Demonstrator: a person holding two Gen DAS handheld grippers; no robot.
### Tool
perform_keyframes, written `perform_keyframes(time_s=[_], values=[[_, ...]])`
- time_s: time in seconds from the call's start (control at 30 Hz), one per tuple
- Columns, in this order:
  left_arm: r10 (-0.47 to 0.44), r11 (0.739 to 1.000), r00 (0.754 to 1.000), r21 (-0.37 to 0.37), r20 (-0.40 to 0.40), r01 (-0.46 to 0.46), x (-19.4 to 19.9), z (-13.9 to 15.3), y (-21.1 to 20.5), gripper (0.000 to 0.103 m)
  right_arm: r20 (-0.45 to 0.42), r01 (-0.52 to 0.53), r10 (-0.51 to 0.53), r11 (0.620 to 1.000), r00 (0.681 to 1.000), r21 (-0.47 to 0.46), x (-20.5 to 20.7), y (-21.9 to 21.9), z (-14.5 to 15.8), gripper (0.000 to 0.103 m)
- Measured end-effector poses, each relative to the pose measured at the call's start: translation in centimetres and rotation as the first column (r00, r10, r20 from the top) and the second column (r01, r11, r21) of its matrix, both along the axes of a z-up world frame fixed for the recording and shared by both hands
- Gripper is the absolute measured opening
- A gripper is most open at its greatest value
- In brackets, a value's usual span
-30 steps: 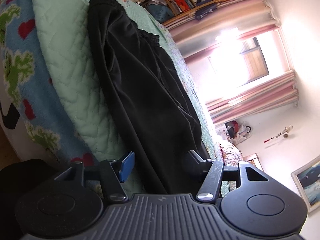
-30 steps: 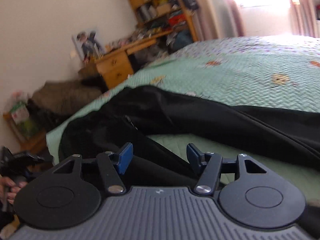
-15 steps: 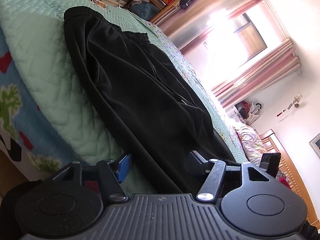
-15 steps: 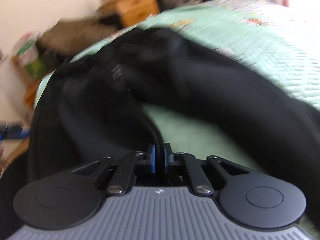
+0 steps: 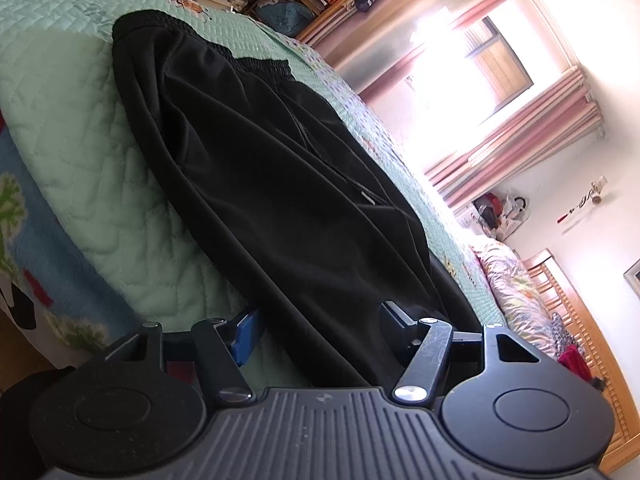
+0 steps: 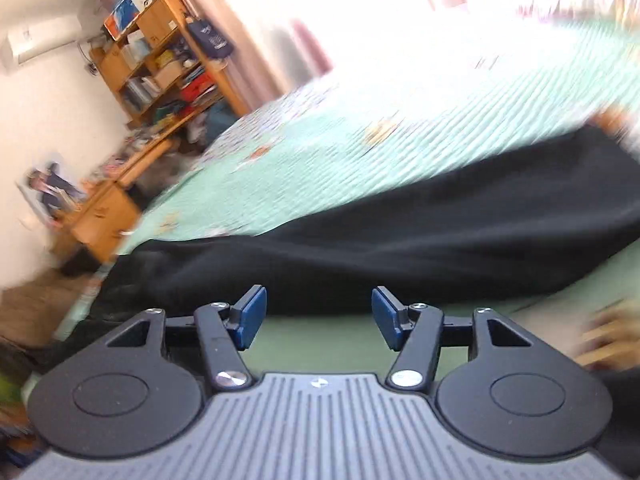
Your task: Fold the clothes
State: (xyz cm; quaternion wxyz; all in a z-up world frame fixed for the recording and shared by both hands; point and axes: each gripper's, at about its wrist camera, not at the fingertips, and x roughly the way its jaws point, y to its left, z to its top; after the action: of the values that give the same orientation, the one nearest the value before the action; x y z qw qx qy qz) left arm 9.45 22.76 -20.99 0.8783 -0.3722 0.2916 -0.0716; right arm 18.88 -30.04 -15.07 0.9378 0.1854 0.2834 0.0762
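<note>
The right gripper point(image 6: 318, 316) is wide open again, its jaws opening at this moment, after snapping shut half a second back on a bunch of the black trousers point(image 5: 256, 184); its blue fingers point(image 6: 250, 316) now have nothing between them, only green quilt point(image 6: 320, 152) showing in the gap, with the trouser cloth lying just beyond the tips. The blurred view says it has swung fast across the bed, so that looks like a tug-and-let-go to straighten a leg, and the cloth does lie in a long, fairly smooth band now. Over on the left, the left gripper point(image 5: 320, 328) sits partly open astride the near end of the trousers: dark cloth runs between the fingers point(image 5: 248, 334), but whether the pads press on it cannot be told from here. Compared with a second ago that view has rolled and the waistband point(image 5: 208, 46) has slid into fuller sight, so the garment reads as laid out lengthwise on the quilt, near the bed's edge, ready for a first fold that has not yet been made. Around it: a frog-print blanket point(image 5: 36, 248) hanging below the quilt, a cluttered wooden shelf point(image 6: 160, 56), pink curtains point(image 5: 520, 132) against a glaring window. A hand point(image 6: 612, 338) shows at the right gripper's side; the quilt beyond the trousers is clear, so little stands in the way.
</note>
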Motion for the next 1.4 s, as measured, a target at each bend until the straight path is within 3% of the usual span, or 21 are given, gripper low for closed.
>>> perform_keyframes(time_s=[0.07, 0.13, 0.23, 0.37, 0.4, 0.43, 0.47, 0.57, 0.6, 0.67, 0.8, 0.93, 1.07, 1.17, 1.2, 1.27, 1.3, 1.37, 1.4], values=[[-0.003, 1.000, 1.000, 0.011, -0.009, 0.003, 0.1, -0.1, -0.5, 0.065, 0.016, -0.005, 0.008, 0.983, 1.000, -0.183, -1.0, -1.2, 0.8, 0.062], [-0.003, 1.000, 1.000, 0.029, -0.017, 0.003, 0.2, -0.1, -1.0, 0.065, 0.020, -0.042, 0.052, 0.934, 0.998, -0.355, -1.3, -1.5, 1.0, 0.063], [-0.003, 0.998, 1.000, 0.064, -0.026, 0.005, 0.1, 0.1, -1.8, 0.065, -0.015, -0.134, 0.146, 0.852, 0.989, -0.506, -1.0, -1.5, 0.3, 0.063], [-0.007, 0.995, 0.999, 0.103, -0.041, 0.011, 0.3, 0.7, -2.4, 0.065, -0.088, -0.213, 0.217, 0.663, 0.972, -0.718, 0.8, 0.3, -2.8, 0.062], [-0.007, 0.994, 0.999, 0.107, -0.044, 0.011, 0.3, 0.8, -2.5, 0.065, -0.104, -0.224, 0.224, 0.622, 0.969, -0.750, 1.3, 0.5, -3.6, 0.061], [-0.005, 0.994, 0.999, 0.109, -0.047, 0.010, 0.4, 0.8, -2.5, 0.065, -0.110, -0.235, 0.235, 0.610, 0.966, -0.757, 1.5, 0.3, -4.0, 0.061], [-0.004, 0.994, 0.999, 0.110, -0.050, 0.010, 0.4, 0.8, -2.5, 0.066, -0.105, -0.237, 0.243, 0.613, 0.964, -0.753, 1.6, 0.1, -4.2, 0.057], [-0.004, 0.994, 0.998, 0.113, -0.057, 0.010, 0.6, 0.7, -2.7, 0.069, -0.119, -0.250, 0.244, 0.624, 0.962, -0.741, 1.7, 0.0, -4.0, 0.018], [-0.005, 0.993, 0.998, 0.114, -0.057, 0.012, 0.6, 0.7, -2.8, 0.072, -0.109, -0.236, 0.237, 0.616, 0.965, -0.751, 1.4, 0.1, -3.8, 0.012], [-0.010, 0.993, 0.998, 0.120, -0.057, 0.017, 0.7, 0.7, -3.1, 0.073, -0.054, -0.185, 0.226, 0.615, 0.973, -0.767, 1.0, 0.8, -2.7, 0.011], [-0.016, 0.992, 0.998, 0.127, -0.058, 0.024, 0.9, 0.6, -3.2, 0.073, 0.078, -0.088, 0.213, 0.671, 0.974, -0.736, -0.5, 1.1, 2.2, 0.010], [-0.017, 0.990, 0.999, 0.140, -0.050, 0.024, 0.8, 0.2, -3.5, 0.074, 0.086, -0.130, 0.267, 0.695, 0.960, -0.707, 0.1, 1.4, 8.0, 0.009], [-0.028, 0.986, 0.999, 0.163, -0.041, 0.034, 0.7, -0.1, -3.8, 0.076, 0.039, -0.197, 0.319, 0.673, 0.947, -0.713, 1.9, 2.2, 12.5, 0.009], [-0.038, 0.986, 0.998, 0.160, -0.040, 0.044, 0.8, -0.3, -3.6, 0.077, -0.059, -0.298, 0.355, 0.670, 0.933, -0.680, 5.4, 2.3, 15.4, 0.009], [-0.042, 0.986, 0.998, 0.160, -0.040, 0.048, 0.9, -0.3, -3.6, 0.077, -0.095, -0.334, 0.365, 0.676, 0.926, -0.657, 6.9, 2.1, 16.2, 0.009], [-0.047, 0.986, 0.998, 0.156, -0.038, 0.053, 1.0, -0.4, -3.4, 0.078, -0.160, -0.376, 0.352, 0.722, 0.922, -0.581, 11.9, 0.4, 16.6, 0.009], [-0.046, 0.987, 0.998, 0.152, -0.036, 0.051, 0.9, -0.5, -3.4, 0.078, -0.194, -0.367, 0.313, 0.750, 0.930, -0.550, 14.9, -0.8, 16.2, 0.020], [-0.042, 0.989, 0.999, 0.142, -0.030, 0.046, 0.8, -0.5, -3.4, 0.078, -0.273, -0.244, 0.107, 0.806, 0.956, -0.540, 21.4, -4.1, 13.9, 0.051], [-0.041, 0.990, 0.999, 0.137, -0.027, 0.044, 0.7, -0.5, -3.4, 0.078, -0.292, -0.170, -0.002, 0.810, 0.956, -0.561, 23.0, -5.1, 12.5, 0.050]])
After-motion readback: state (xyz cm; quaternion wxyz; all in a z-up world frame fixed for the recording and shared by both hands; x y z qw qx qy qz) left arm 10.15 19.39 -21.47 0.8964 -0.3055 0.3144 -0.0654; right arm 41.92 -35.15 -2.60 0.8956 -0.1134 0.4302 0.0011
